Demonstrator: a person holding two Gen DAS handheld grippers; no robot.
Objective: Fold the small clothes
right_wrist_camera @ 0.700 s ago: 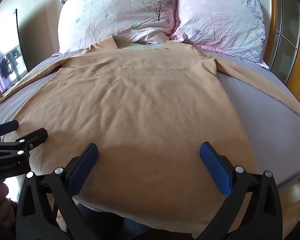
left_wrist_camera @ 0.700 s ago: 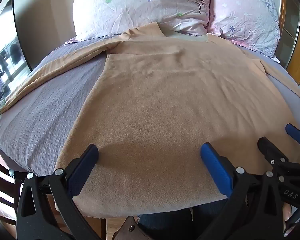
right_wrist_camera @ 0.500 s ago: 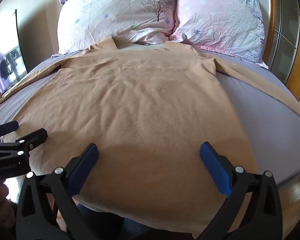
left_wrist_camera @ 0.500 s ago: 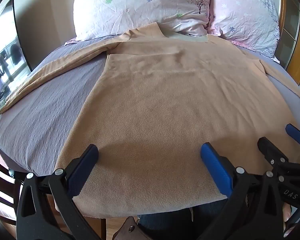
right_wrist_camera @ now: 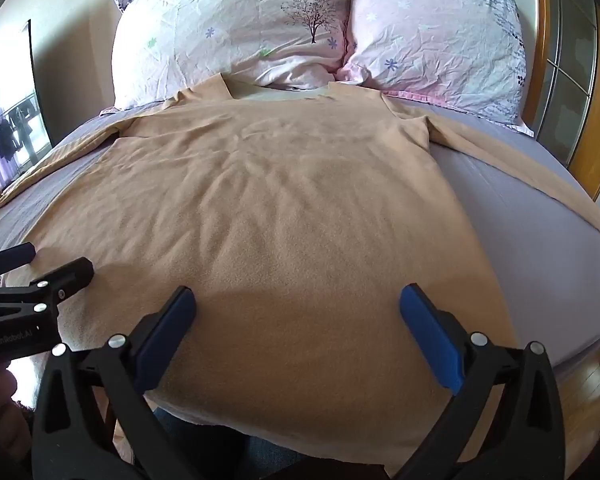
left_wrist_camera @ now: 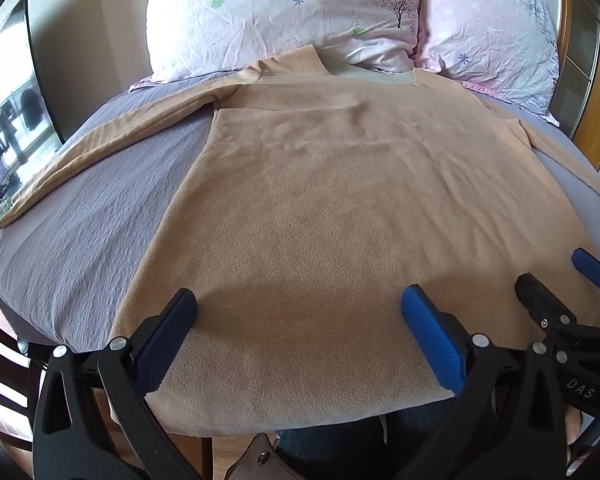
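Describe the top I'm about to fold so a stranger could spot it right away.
Find the bed with the grey cover and two flowered pillows. Spread flat across it, neck toward the pillows, lies the tan long-sleeved top. It is the only garment there, plain and unpatterned.

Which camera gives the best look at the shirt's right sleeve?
The right wrist view: the right sleeve shows stretched flat across the bedsheet to its cuff. The left wrist view shows only a sliver of it at the frame edge.
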